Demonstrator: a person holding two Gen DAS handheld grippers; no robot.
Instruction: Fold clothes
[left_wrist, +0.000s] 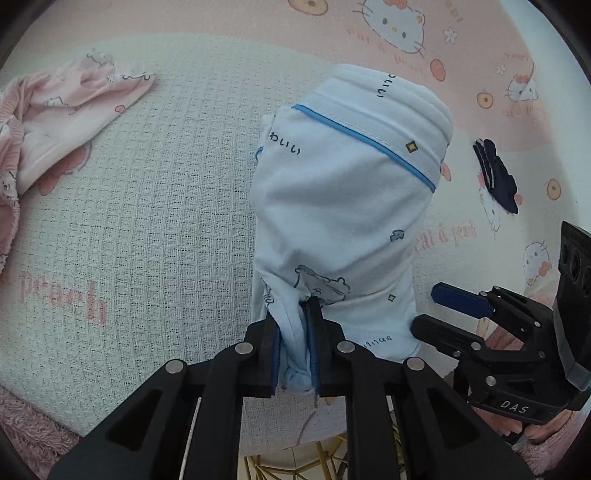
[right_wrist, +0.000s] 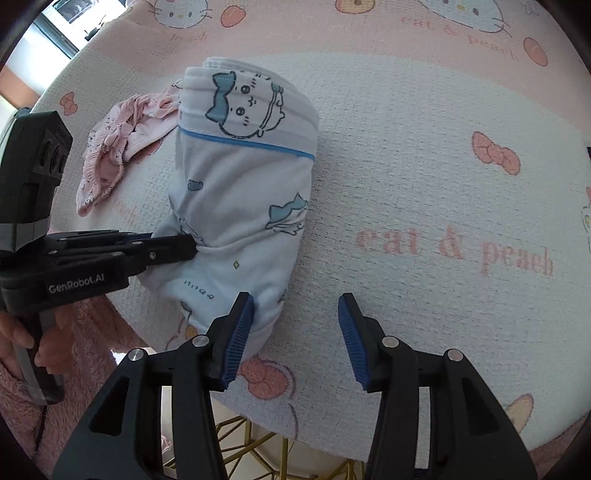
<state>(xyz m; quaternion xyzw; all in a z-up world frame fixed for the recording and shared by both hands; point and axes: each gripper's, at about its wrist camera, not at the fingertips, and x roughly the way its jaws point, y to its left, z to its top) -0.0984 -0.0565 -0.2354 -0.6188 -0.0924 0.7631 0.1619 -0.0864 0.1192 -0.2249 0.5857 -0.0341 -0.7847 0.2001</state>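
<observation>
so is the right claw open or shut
Open: the right claw has a clear gap between its blue pads, holding nothing, beside the light blue garment.

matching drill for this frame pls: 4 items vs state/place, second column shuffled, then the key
Items
1. left gripper
2. right gripper
3. pink garment
4. dark blue item

States and places
A. crumpled, at the left side of the cloth in the left wrist view
B. open, fingers apart beside the near end of the blue garment
C. lying alone on the pink printed cloth, right of the blue garment in the left wrist view
D. shut on a bunched fold of the blue garment

Pairs: 1-D, 2-B, 3-A, 4-C
</observation>
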